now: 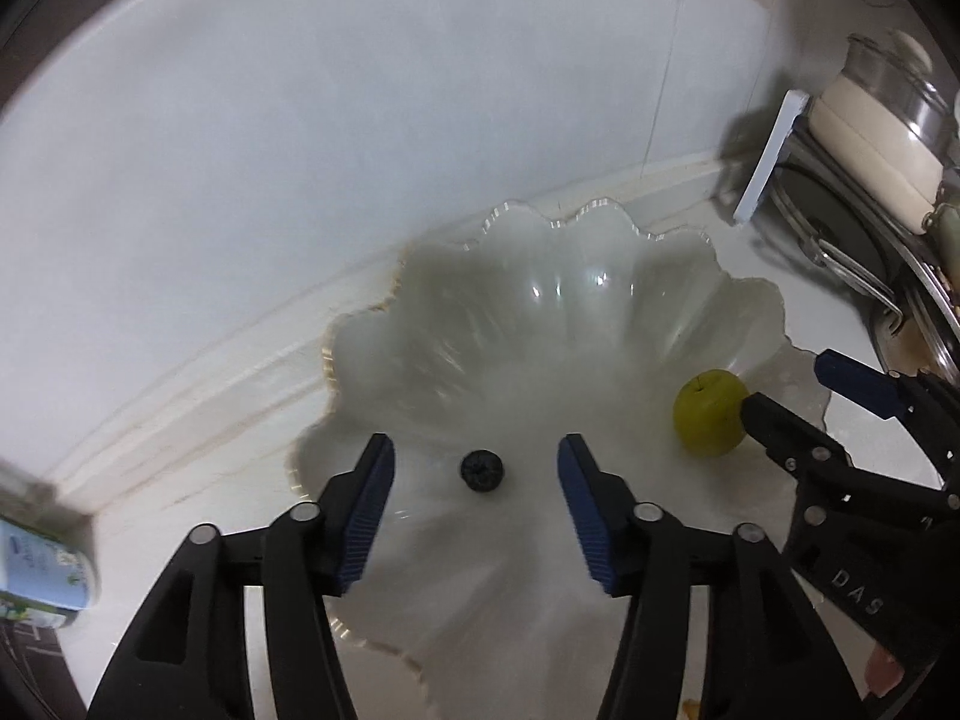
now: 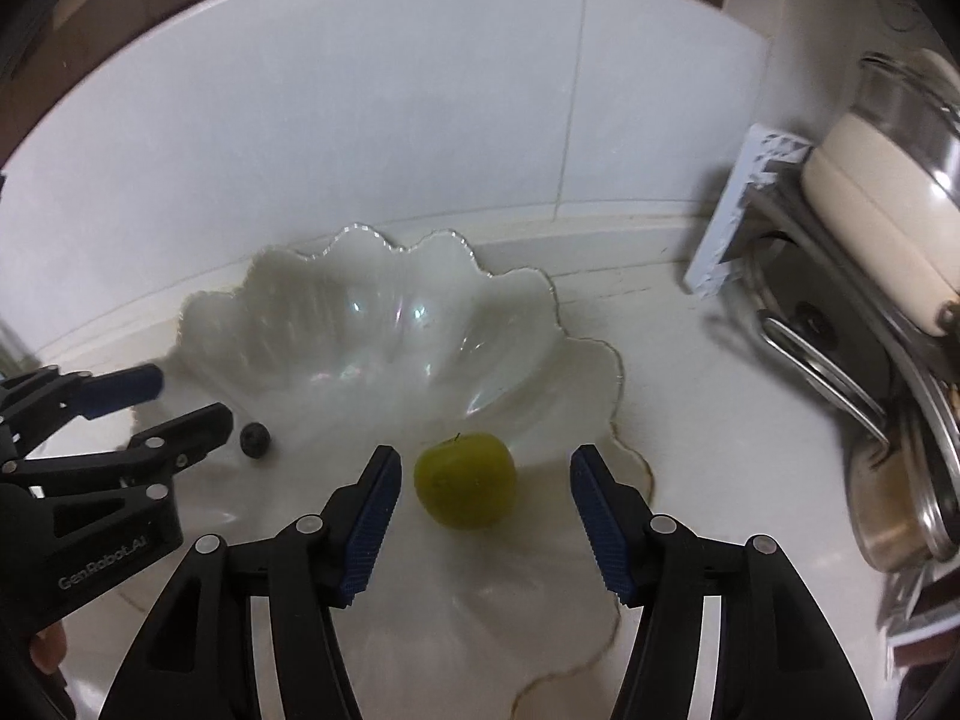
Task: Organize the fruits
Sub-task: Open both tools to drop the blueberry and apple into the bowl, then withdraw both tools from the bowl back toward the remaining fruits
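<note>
A white scalloped glass dish (image 1: 564, 222) (image 2: 360, 234) sits on the pale counter against the wall. On its near, flat part lie a small dark blueberry (image 1: 482, 470) (image 2: 255, 438) and a round green fruit (image 1: 711, 413) (image 2: 465, 479). My left gripper (image 1: 477, 447) (image 2: 187, 399) is open, the blueberry just past its tips and touching neither blue pad. My right gripper (image 2: 486, 456) (image 1: 792, 383) is open too; the green fruit sits between its fingers with a gap on each side.
At the right stands a dish rack (image 2: 810, 354) with a cream pot (image 2: 870, 222), metal lids and a white bracket (image 1: 768, 156). A white tiled wall (image 2: 360, 90) rises behind the dish. A labelled container (image 1: 42, 564) lies at the left edge.
</note>
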### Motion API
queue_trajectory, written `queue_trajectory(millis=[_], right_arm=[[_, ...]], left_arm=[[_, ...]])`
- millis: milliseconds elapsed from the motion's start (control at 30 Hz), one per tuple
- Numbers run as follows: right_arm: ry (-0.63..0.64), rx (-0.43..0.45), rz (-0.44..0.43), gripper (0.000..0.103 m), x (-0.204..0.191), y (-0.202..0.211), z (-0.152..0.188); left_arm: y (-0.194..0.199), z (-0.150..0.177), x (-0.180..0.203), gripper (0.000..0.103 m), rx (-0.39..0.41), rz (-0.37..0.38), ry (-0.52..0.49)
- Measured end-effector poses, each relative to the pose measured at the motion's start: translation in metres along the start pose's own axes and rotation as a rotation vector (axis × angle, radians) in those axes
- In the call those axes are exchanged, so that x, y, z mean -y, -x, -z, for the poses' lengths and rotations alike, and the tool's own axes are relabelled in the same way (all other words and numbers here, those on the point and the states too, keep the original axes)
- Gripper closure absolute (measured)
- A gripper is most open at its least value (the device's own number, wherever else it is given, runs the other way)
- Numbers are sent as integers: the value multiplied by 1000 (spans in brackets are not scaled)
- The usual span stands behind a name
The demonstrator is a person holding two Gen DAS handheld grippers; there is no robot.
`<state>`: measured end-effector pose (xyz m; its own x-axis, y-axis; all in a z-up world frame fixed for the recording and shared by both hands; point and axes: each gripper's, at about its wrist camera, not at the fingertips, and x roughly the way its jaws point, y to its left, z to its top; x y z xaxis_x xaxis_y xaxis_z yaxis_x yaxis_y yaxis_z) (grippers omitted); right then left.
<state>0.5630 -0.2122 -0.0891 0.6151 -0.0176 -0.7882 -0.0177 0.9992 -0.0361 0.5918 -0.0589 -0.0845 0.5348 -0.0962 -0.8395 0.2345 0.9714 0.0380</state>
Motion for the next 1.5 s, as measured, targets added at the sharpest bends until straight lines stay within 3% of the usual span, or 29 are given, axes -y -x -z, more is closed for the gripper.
queue_trajectory(millis=[233,500,767,1200,1500], right_arm=[[-15,80,18,43,0,45,14],[-12,190,50,43,-4,111,38],[-28,255,71,43,-10,160,61],[-38,301,82,43,-16,214,105],[-91,285,74,43,-20,229,141]], left_arm=[[49,16,0,38,113,-47,-29],[104,37,8,33,222,5,-38],[155,63,9,26,319,-2,-62],[201,115,8,27,373,24,-74],[218,150,14,27,390,20,-111]])
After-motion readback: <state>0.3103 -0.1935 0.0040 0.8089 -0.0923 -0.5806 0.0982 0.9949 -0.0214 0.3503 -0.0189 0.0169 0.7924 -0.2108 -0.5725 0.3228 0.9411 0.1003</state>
